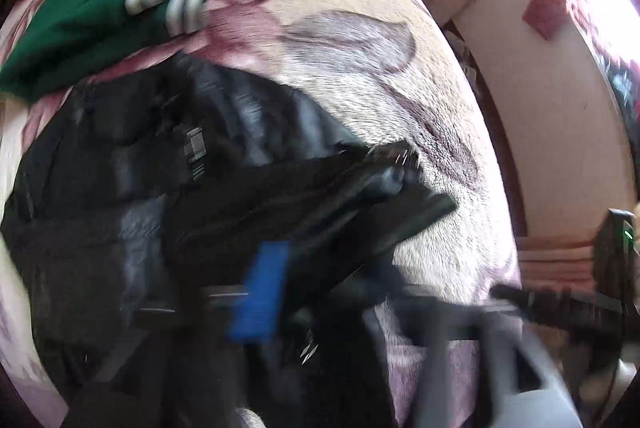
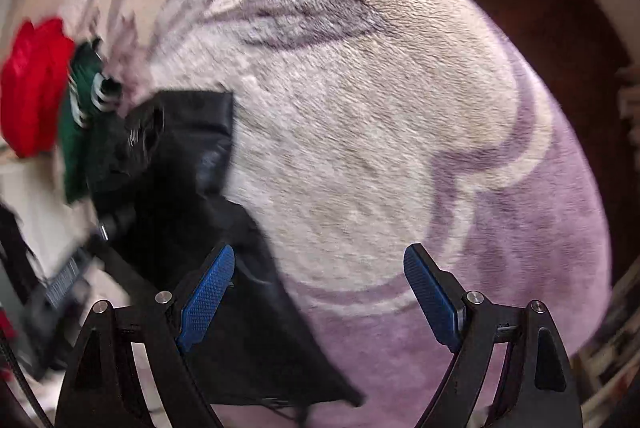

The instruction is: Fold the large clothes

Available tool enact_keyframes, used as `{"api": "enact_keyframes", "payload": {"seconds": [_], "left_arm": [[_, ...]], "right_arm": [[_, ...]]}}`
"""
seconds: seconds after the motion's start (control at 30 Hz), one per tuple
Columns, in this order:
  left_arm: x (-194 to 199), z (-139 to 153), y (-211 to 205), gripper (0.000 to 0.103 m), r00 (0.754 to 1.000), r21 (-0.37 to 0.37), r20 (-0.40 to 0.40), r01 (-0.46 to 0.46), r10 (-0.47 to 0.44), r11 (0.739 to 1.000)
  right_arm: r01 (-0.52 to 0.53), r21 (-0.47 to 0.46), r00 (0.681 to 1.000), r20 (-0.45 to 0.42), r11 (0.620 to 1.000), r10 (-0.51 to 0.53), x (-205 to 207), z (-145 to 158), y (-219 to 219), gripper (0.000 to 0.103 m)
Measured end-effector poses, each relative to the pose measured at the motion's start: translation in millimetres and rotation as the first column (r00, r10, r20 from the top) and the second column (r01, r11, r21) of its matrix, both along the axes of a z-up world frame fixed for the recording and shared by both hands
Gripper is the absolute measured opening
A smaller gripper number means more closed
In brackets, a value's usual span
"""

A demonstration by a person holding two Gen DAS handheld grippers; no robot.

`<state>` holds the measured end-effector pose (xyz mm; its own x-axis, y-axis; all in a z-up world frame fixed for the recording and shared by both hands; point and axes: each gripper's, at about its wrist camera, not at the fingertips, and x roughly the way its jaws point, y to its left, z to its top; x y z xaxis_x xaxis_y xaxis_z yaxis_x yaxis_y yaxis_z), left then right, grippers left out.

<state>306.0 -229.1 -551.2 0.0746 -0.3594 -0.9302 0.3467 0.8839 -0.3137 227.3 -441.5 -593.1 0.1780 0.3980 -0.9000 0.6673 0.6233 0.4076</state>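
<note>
Right wrist view: right gripper fingers spread wide, empty, over plush floral cream-purple blanket; black padded jacket lower left. Left view only: blurred left gripper, finger state unclear, jacket centre-left, green garment with grey stripes upper left. No legible writing.

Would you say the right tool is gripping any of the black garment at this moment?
No, the right tool is open, its blue pads spread wide with only the floral blanket between them, and the black garment lies off to its left.
</note>
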Motion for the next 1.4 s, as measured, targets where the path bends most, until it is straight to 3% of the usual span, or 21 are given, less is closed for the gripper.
{"api": "enact_keyframes", "payload": {"seconds": [0.1,0.17,0.23,0.33,0.4,0.5,0.53,0.6,0.63,0.67,0.73,0.8,0.87,0.93,1.0,1.07,1.13,1.2,1.27,1.4], "left_arm": [[-1,14,59,0.098,0.996,-0.025,-0.01,-0.087,0.086,0.996],[-1,16,101,0.098,0.986,0.022,0.01,-0.165,0.165,0.986],[5,3,150,0.098,0.965,0.118,0.043,-0.263,0.259,0.958],[16,-42,215,0.098,0.92,0.316,0.078,-0.387,0.383,0.866],[22,-73,251,0.098,0.896,0.44,0.101,-0.429,0.432,0.788],[26,-92,283,0.101,0.865,0.452,0.091,-0.477,0.493,0.754],[27,-94,290,0.101,0.853,0.443,0.083,-0.495,0.516,0.748],[28,-95,305,0.101,0.824,0.447,0.084,-0.533,0.56,0.718],[28,-95,311,0.101,0.814,0.452,0.088,-0.547,0.575,0.705],[28,-95,317,0.101,0.803,0.454,0.087,-0.559,0.59,0.694],[26,-93,328,0.1,0.779,0.454,0.079,-0.583,0.622,0.674],[22,-79,333,0.1,0.764,0.409,0.075,-0.609,0.641,0.679],[17,-58,325,0.1,0.767,0.358,0.087,-0.619,0.635,0.699],[16,-42,303,0.1,0.793,0.308,0.091,-0.598,0.603,0.74],[23,-40,277,0.1,0.835,0.322,0.1,-0.542,0.541,0.777],[42,-56,259,0.1,0.857,0.392,0.131,-0.507,0.499,0.768],[58,-79,264,0.101,0.859,0.448,0.122,-0.494,0.496,0.745],[64,-97,284,0.103,0.858,0.45,0.085,-0.487,0.507,0.749],[64,-98,291,0.103,0.862,0.419,0.066,-0.48,0.502,0.77],[58,-92,297,0.103,0.87,0.456,0.079,-0.466,0.487,0.758]], "right_arm": [[-0.013,0.026,0.999,0.04,1.0,0.012,19,3,5,0.089],[-0.027,0.041,0.998,0.065,0.999,0.024,32,4,14,0.089],[-0.04,0.063,0.996,0.082,0.997,0.035,47,1,22,0.089],[-0.065,0.065,0.994,0.088,0.996,0.059,67,-10,35,0.089],[-0.101,0.057,0.994,0.056,0.993,0.097,83,-24,48,0.089],[-0.139,0.103,0.99,0.043,0.985,0.136,101,-38,68,0.087],[-0.163,0.093,0.986,0.051,0.982,0.159,105,-35,77,0.081],[-0.205,0.001,0.978,0.044,0.979,0.205,110,-25,89,0.053],[-0.218,-0.049,0.975,0.036,0.975,0.22,111,-17,95,0.029],[-0.214,-0.045,0.975,0.052,0.976,0.216,111,-10,98,0.011],[-0.195,0.008,0.974,0.118,0.981,0.192,109,6,103,0.007],[-0.233,-0.012,0.963,0.137,0.972,0.232,112,18,110,0.006],[-0.311,-0.092,0.947,0.058,0.946,0.317,117,14,118,0.006],[-0.313,-0.12,0.95,-0.035,0.942,0.311,116,-2,112,0.007],[-0.254,-0.05,0.966,-0.074,0.966,0.25,112,-18,101,0.008],[-0.196,-0.006,0.978,-0.067,0.981,0.195,109,-20,91,0.014],[-0.163,-0.014,0.985,-0.062,0.986,0.162,105,-13,84,0.02],[-0.144,-0.025,0.989,-0.047,0.989,0.143,103,-3,80,0.028],[-0.141,-0.014,0.99,-0.016,0.99,0.141,99,5,76,0.046],[-0.18,-0.003,0.984,0.019,0.984,0.18,105,4,79,0.054]]}}
